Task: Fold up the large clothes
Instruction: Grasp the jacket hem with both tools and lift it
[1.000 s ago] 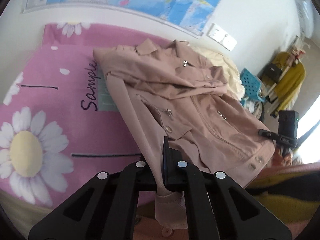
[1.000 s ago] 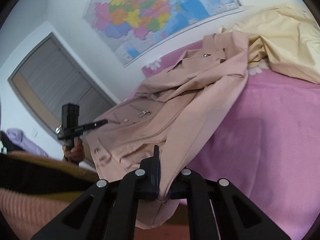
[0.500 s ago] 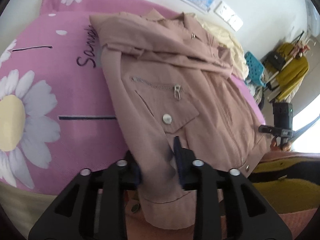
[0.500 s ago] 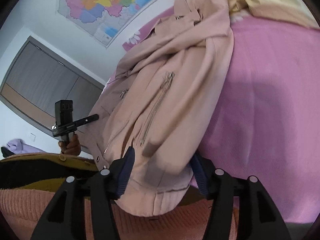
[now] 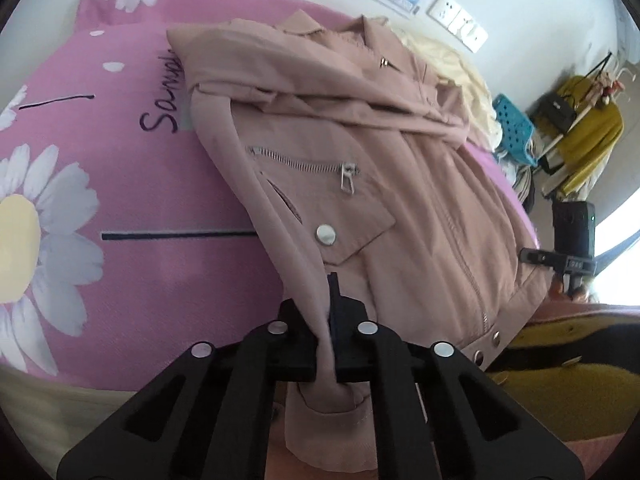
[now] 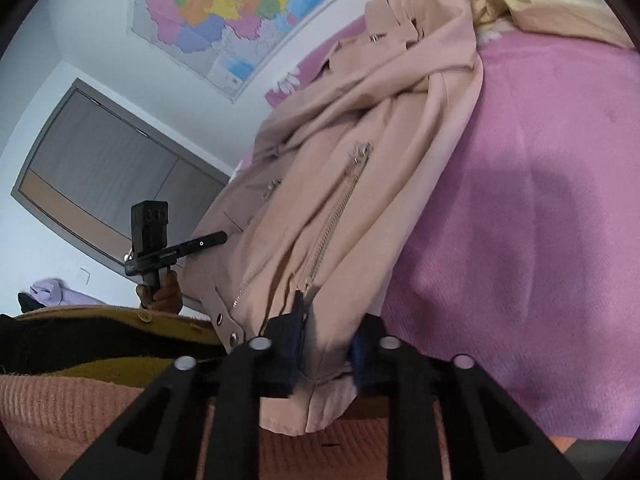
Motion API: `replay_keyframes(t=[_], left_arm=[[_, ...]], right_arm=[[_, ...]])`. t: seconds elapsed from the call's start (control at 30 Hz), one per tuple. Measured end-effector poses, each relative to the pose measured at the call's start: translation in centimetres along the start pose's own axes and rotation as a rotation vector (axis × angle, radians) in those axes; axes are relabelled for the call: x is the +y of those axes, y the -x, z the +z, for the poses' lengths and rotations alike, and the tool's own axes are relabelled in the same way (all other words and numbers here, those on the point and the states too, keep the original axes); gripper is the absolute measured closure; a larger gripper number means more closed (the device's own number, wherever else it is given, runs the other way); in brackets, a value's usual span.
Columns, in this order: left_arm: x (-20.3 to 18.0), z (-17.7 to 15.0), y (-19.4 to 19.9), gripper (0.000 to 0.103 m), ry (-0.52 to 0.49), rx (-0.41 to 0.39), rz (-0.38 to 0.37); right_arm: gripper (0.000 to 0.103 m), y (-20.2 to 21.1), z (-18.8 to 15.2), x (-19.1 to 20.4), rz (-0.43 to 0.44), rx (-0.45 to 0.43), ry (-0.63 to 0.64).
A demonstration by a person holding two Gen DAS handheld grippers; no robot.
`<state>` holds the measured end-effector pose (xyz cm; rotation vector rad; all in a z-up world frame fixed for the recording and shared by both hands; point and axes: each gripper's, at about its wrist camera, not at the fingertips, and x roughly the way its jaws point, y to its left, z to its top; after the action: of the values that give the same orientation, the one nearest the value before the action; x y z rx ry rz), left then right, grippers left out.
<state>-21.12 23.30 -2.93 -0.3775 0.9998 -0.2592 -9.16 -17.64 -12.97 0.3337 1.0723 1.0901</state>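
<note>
Both jaws have just closed, pinching jacket [image 5: 392, 184] sleeve cuffs
Pink daisy blanket [image 5: 120, 184] beneath it, map [image 6: 248, 4] on the white wall

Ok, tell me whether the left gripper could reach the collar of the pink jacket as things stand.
Probably not right away: the left gripper is shut on the jacket's sleeve cuff, and the collar lies at the far end.

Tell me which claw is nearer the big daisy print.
Left. The left claw pinches a sleeve beside the daisy; the right claw, just closed onto the other sleeve, sits across the jacket.
</note>
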Motion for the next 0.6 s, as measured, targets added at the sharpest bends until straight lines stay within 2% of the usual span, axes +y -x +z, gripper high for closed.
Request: replay_keyframes(t=[0.17, 0.4, 0.6], left_arm=[[-0.2, 0.8, 1.1, 0.099, -0.003, -0.022, 0.000], [0.1, 2.2, 3.0, 0.099, 0.028, -0.066, -0.008], [0.2, 3.5, 3.6, 0.099, 0.049, -0.068, -0.016]], right_arm=[[0.092, 0.8, 0.7, 0.1, 0.063, -0.063, -0.017], [0.094, 3.0, 2.9, 0.7, 0.077, -0.168, 0.004], [0.094, 3.9, 4.9, 1.0, 0.087, -0.210, 0.026]])
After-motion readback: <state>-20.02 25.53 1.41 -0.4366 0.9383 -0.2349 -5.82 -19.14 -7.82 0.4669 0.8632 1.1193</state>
